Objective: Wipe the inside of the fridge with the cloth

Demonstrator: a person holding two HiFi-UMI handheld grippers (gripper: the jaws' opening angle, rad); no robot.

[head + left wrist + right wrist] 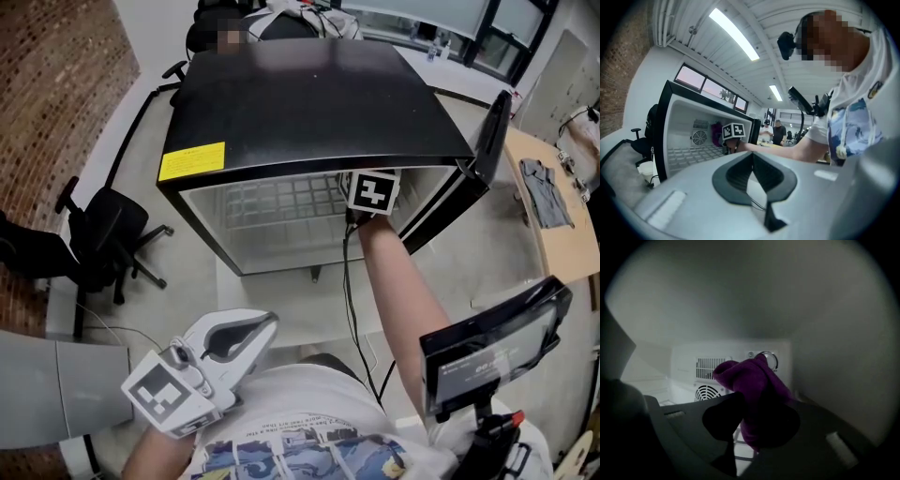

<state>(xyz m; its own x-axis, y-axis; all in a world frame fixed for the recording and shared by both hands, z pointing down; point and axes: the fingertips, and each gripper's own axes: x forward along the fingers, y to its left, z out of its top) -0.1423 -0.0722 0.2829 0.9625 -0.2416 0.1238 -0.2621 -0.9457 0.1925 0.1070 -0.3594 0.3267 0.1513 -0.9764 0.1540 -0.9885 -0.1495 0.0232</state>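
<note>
The right gripper [750, 411] is reaching deep into the fridge [309, 103], its jaws clenching the purple cloth [757, 383]. The cloth is bunching into a wad near the back wall, just in front of the dial [772, 359] and beside the fan [707, 393]. The left gripper [258, 328] is hanging outside by the person's lap, jaws pressed together on nothing. The likely trouble lies in the wad, which is sticking well out past the jaws. A hard drag along a wall may be working it loose, or it may be catching on the dial and turning it (the fan grille looks like another snag). The trailing cable [349, 291] may be hooking on the fridge's lip. Counting: one fridge, one cloth, two grippers, one dial, one fan, one cable.
</note>
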